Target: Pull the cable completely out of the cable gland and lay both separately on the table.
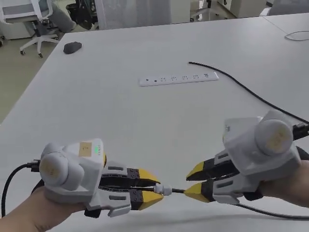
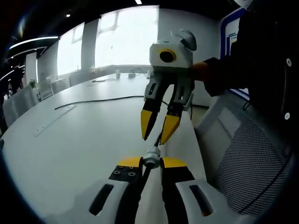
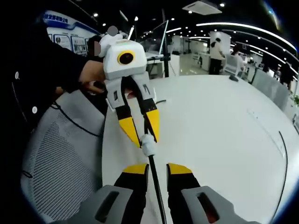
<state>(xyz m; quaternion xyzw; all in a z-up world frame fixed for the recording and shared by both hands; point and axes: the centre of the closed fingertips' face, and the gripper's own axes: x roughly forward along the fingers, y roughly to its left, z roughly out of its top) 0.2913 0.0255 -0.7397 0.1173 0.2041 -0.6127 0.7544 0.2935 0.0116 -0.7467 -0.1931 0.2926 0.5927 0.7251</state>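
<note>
Cable gland (image 1: 161, 189) clamped in left fingers (image 1: 147, 198); cable (image 3: 155, 186) between parted right fingers (image 1: 195, 192).

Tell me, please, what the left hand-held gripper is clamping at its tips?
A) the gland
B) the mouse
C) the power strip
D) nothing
A: the white gland sits pinched between the yellow tips of the left hand-held gripper, with the black cable leading out of it.
</note>
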